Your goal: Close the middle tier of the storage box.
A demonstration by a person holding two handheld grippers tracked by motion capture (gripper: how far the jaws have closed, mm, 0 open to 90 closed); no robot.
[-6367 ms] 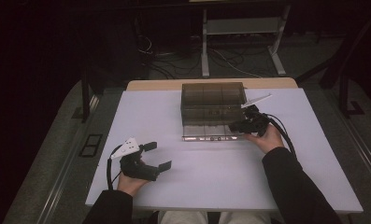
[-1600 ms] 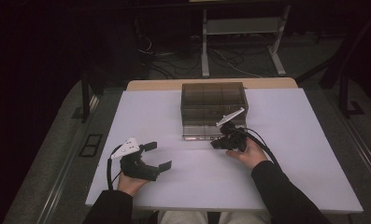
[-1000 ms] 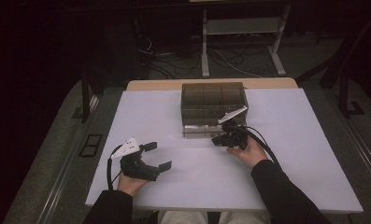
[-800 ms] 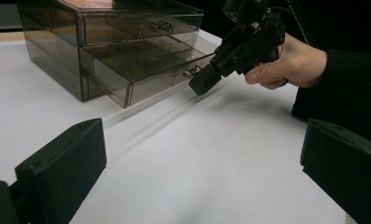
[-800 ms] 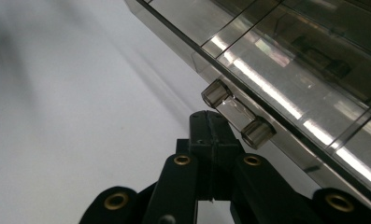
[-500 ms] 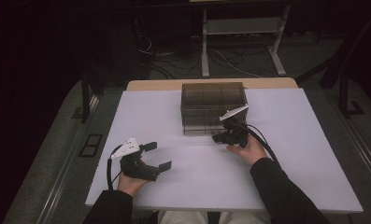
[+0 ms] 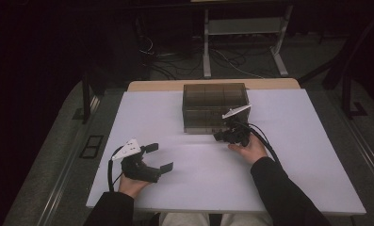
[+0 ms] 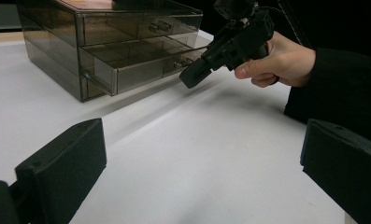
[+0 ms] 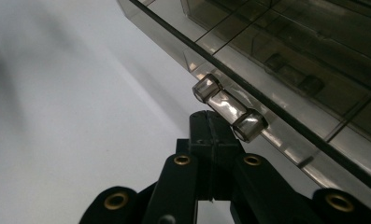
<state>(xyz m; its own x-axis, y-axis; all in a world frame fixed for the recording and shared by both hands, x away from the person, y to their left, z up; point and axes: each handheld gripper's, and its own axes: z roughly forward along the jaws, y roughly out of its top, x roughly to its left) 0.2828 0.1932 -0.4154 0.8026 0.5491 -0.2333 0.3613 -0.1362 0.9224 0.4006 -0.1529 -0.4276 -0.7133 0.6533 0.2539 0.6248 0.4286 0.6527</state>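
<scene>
The right hand-held gripper (image 9: pixel 210 122), jaws pressed together, meets the drawer handle (image 9: pixel 230 113), hiding where they touch; the left hand-held gripper (image 7: pixel 157 157) gapes wide.

1. White table (image 7: pixel 288 141) – lit, the room around it dark.
2. Beyond the table: a pale metal stand (image 7: pixel 243 35) and loose cables (image 7: pixel 175 61) on grey floor (image 7: pixel 316 61).
3. Left of the table – a floor socket plate (image 7: pixel 92 146).
</scene>
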